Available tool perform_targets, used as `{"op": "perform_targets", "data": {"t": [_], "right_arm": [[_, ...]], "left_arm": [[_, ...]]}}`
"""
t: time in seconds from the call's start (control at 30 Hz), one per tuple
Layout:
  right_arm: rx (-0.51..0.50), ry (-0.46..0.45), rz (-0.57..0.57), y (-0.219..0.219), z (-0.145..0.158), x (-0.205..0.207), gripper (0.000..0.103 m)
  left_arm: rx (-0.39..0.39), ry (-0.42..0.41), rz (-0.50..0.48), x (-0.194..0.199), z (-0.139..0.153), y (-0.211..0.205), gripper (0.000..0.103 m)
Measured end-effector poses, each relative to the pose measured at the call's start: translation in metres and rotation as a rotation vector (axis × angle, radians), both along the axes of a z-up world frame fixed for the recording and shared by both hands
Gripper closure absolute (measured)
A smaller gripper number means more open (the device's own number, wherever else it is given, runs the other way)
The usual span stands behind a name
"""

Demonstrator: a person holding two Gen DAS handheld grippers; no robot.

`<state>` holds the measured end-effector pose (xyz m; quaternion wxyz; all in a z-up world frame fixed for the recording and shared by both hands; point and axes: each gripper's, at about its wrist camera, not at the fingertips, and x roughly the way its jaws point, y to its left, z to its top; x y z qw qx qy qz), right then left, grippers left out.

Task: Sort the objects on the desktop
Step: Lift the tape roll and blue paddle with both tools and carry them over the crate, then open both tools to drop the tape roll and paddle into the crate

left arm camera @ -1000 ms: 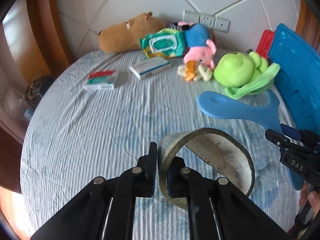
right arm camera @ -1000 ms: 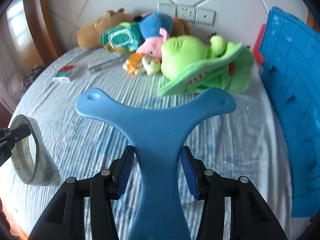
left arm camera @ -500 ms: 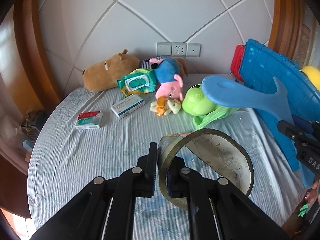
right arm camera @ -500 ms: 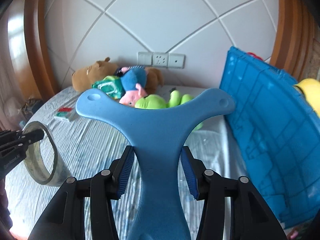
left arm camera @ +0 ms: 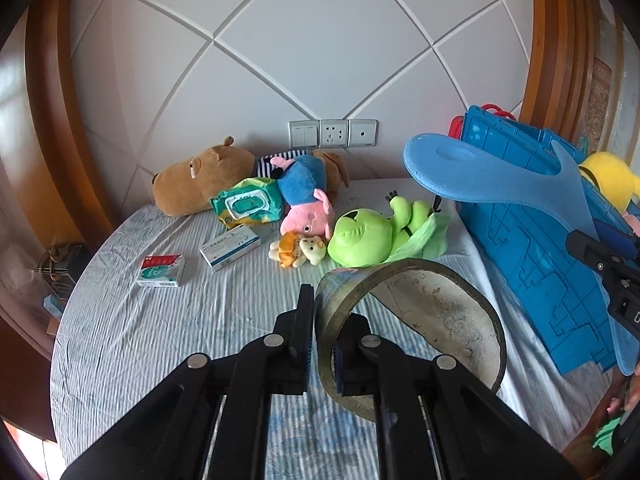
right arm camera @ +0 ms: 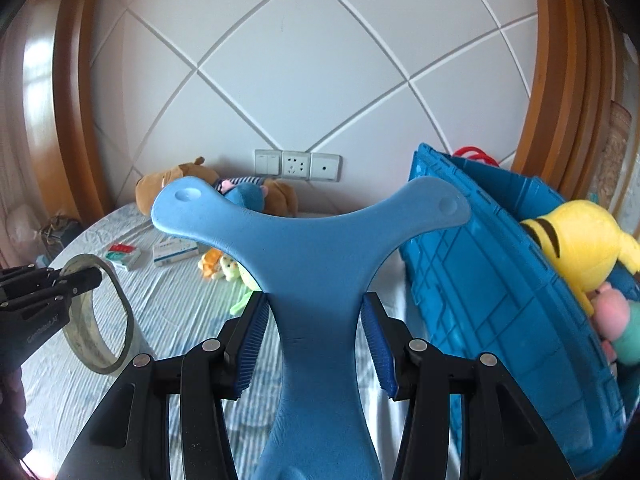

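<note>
Nearest, the left tongs [left arm camera: 322,344] were clamped on the wall of a roll of tape [left arm camera: 412,332], one pad inside the ring and one outside, and the roll hung clear above the worktop [left arm camera: 160,328]. The right tongs [right arm camera: 314,344] were clamped on the narrow stem of a blue Y-shaped foam piece [right arm camera: 316,252], its two arms spread ahead of the pads. Taking the blue crate [right arm camera: 492,280] as landmark: the foam piece was raised just left of its near wall, the tape well to its left. Inside the crate lay a yellow plush [right arm camera: 580,240] and a pink one [right arm camera: 612,312]. Judged from this, the step was carrying both things to the crate. It would go best with the foam's arms lifted over the rim before release, and with the tape taken in separately so the two tools did not collide. Farther left of the crate, a green plush [left arm camera: 368,236], two small boxes [left arm camera: 230,246] and a wipes pack [left arm camera: 248,206] remained unsorted.
</note>
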<state>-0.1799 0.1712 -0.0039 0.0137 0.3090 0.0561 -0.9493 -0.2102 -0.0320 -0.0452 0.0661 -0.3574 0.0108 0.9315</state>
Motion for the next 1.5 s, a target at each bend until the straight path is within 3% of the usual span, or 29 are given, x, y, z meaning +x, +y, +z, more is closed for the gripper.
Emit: {"op": "perform_targets", "data": {"t": [0.2,0.33,0.53,0.7,0.83,1.0,1.2,1.33,1.43,1.5], "right_arm": [[-0.003,0.067,-0.003,0.038,0.031,0.018,0.056],[0.008,0.119,-0.104,0.080,0.057,0.042,0.056],[0.049,0.147,-0.247,0.151,0.086,0.070,0.056],[0.050,0.162,-0.347,0.223,0.091,0.088,0.056],[0.062,0.164,-0.384,0.291,0.093,0.093,0.056],[0.072,0.167,-0.372,0.371,0.109,0.089,0.055],[0.023,0.125,-0.343,0.435,0.095,0.063,0.055],[-0.050,0.060,-0.316,0.463,0.073,0.042,0.055],[-0.078,0.024,-0.304,0.475,0.058,0.026,0.055],[-0.096,0.017,-0.296,0.476,0.052,0.022,0.050]], "left_arm": [[0.018,0.056,-0.038,0.002,0.033,0.045,0.095],[0.033,0.114,-0.149,-0.003,0.066,0.091,0.095],[0.076,0.175,-0.304,-0.006,0.113,0.178,0.095],[0.089,0.194,-0.425,0.000,0.134,0.270,0.095],[0.105,0.196,-0.479,0.007,0.136,0.345,0.095],[0.106,0.141,-0.496,0.016,0.125,0.429,0.095],[0.016,0.057,-0.458,0.024,0.095,0.484,0.095],[-0.061,-0.004,-0.408,0.018,0.072,0.492,0.094],[-0.065,-0.023,-0.354,0.014,0.073,0.485,0.083],[-0.070,-0.027,-0.332,0.015,0.074,0.483,0.056]]}}
